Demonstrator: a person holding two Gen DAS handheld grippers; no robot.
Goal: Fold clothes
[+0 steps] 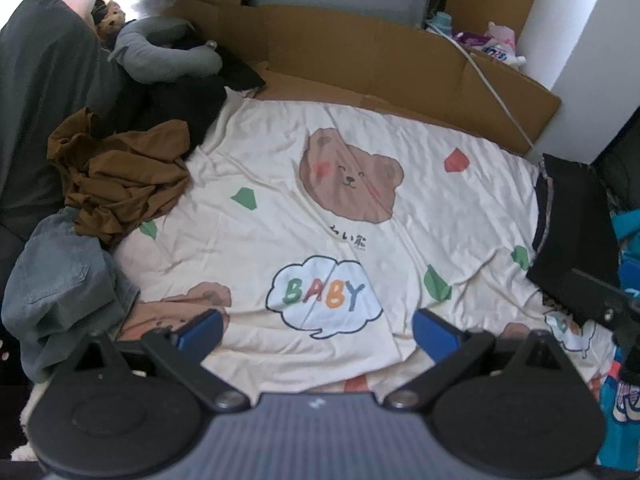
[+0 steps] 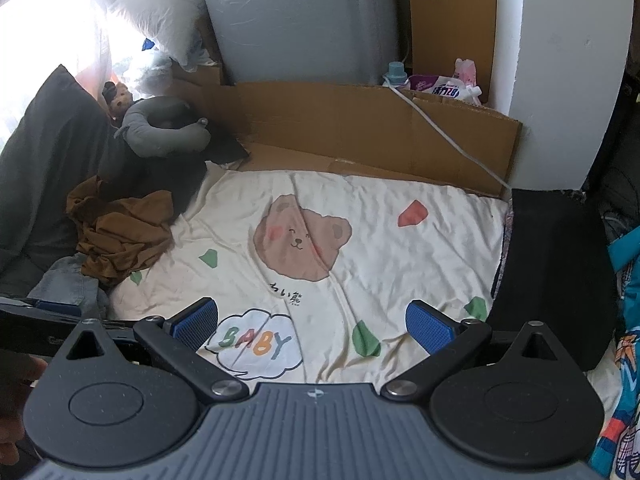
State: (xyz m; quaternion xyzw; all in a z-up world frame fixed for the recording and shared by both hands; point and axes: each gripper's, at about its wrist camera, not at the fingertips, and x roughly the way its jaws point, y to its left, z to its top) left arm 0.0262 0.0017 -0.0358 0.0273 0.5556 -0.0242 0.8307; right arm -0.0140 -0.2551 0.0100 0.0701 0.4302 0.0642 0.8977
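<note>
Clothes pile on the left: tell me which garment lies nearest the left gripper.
The grey-blue denim garment, just beside the open left gripper. The brown crumpled garment lies farther back.

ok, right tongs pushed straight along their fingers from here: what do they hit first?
Most likely the cream bear-print sheet, near its BABY cloud print. The right tongs are open and empty, with nothing between them and the fabric. Depth is unclear.
</note>
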